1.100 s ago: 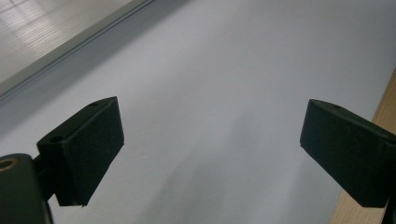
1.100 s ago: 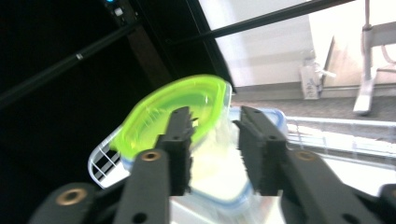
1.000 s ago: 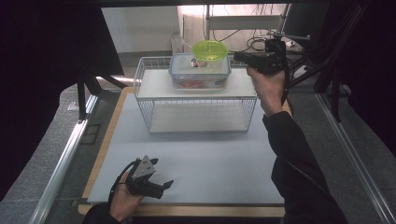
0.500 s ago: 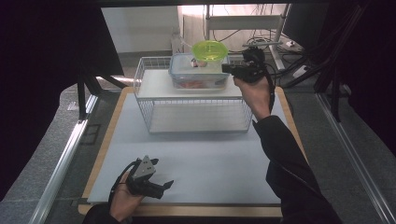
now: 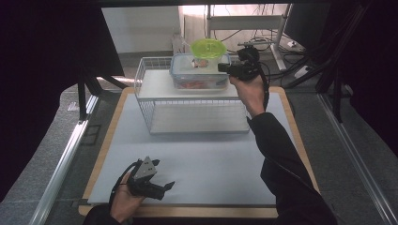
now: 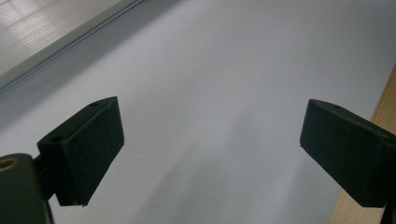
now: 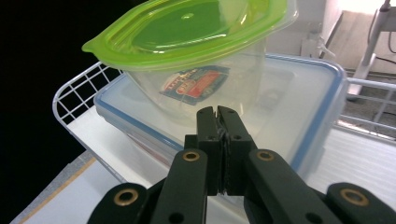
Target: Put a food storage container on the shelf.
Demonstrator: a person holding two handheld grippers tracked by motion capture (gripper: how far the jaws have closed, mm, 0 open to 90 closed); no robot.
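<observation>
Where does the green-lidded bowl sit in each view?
High view: green-lidded bowl top centre, on the blue-rimmed box.
Right gripper view: bowl upper centre, just beyond the shut right tool.
Left gripper view: the bowl is not in it.
Shared landmark: the blue-rimmed box under it.

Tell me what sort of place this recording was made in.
Most likely a lab or workshop recording bench, not a kitchen: a white mat on a wood-edged table, black curtains at the sides, and loose cables by a metal stand behind the wire rack.
</observation>
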